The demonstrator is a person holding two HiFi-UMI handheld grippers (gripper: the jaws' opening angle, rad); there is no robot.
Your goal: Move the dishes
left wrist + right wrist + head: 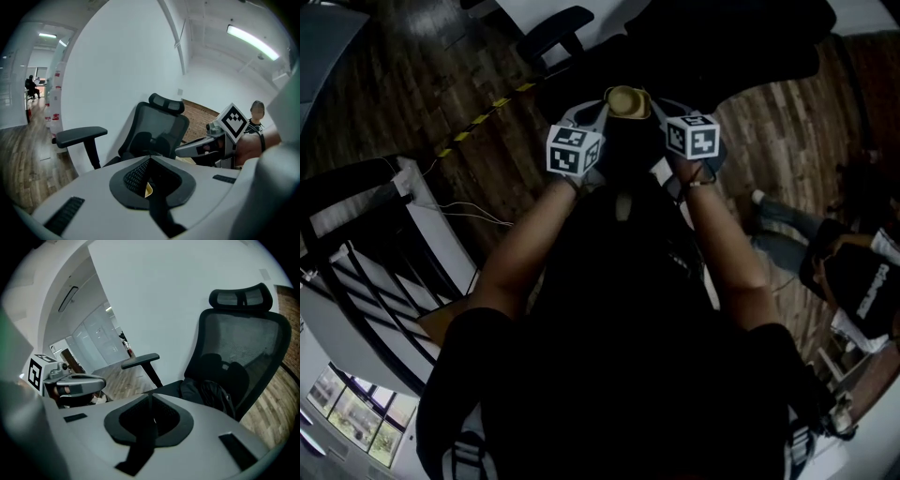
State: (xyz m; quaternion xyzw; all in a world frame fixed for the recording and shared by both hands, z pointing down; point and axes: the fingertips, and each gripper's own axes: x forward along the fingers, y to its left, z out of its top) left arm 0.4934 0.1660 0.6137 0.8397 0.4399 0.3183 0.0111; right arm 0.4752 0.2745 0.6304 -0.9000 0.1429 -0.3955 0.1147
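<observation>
Between my two claws, held out over the wooden floor (412, 66), hangs a small yellow dish (626, 100). My left claw (602, 112) pinches its rim; my right claw (658, 109) is closed just beside it.

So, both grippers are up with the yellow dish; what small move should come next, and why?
Probably carry the yellow dish level and slowly onward, with the left gripper shut. A yellow edge shows between its fingers, so it seems gripped; the right gripper is shut beside the dish. Ahead stands only an office chair, with no surface in view to set it on.
</observation>
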